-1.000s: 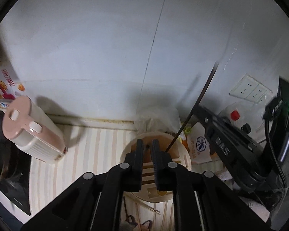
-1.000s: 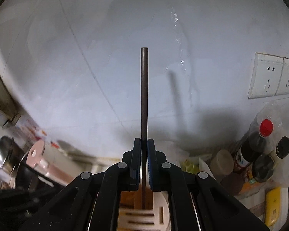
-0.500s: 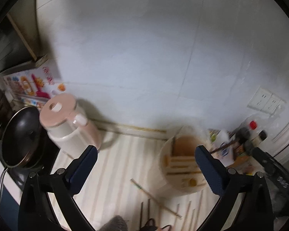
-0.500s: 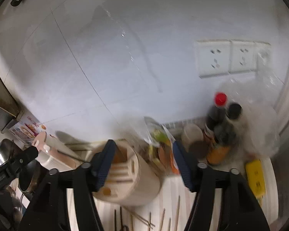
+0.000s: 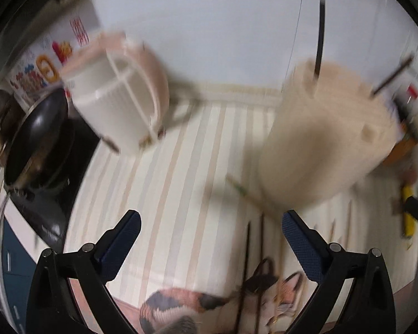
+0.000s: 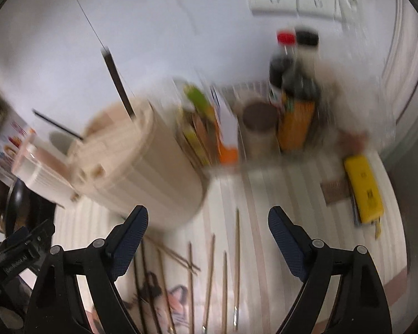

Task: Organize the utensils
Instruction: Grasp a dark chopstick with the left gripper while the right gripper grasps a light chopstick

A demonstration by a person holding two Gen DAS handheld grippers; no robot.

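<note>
A beige cylindrical utensil holder (image 5: 320, 144) (image 6: 142, 161) stands on the striped mat, blurred by motion. Two dark chopsticks (image 5: 319, 36) (image 6: 117, 83) stick up out of it. Several loose chopsticks (image 5: 246, 256) (image 6: 237, 250) lie on the mat in front of the holder. My left gripper (image 5: 210, 218) is wide open above the mat, with nothing between its fingers. My right gripper (image 6: 208, 213) points down at the loose chopsticks; its jaws are opening and hold nothing.
A pink and white kettle (image 5: 117, 91) and a black pan (image 5: 39, 139) stand at the left. Sauce bottles (image 6: 292, 83), food packets (image 6: 206, 119) and a brown-lidded jar (image 6: 259, 128) crowd the back right. A yellow object (image 6: 363, 186) lies at the right.
Both grippers were closed over the holder, the right on a dark chopstick. Both have opened and sunk toward the mat. The chopstick now stands in the holder.
</note>
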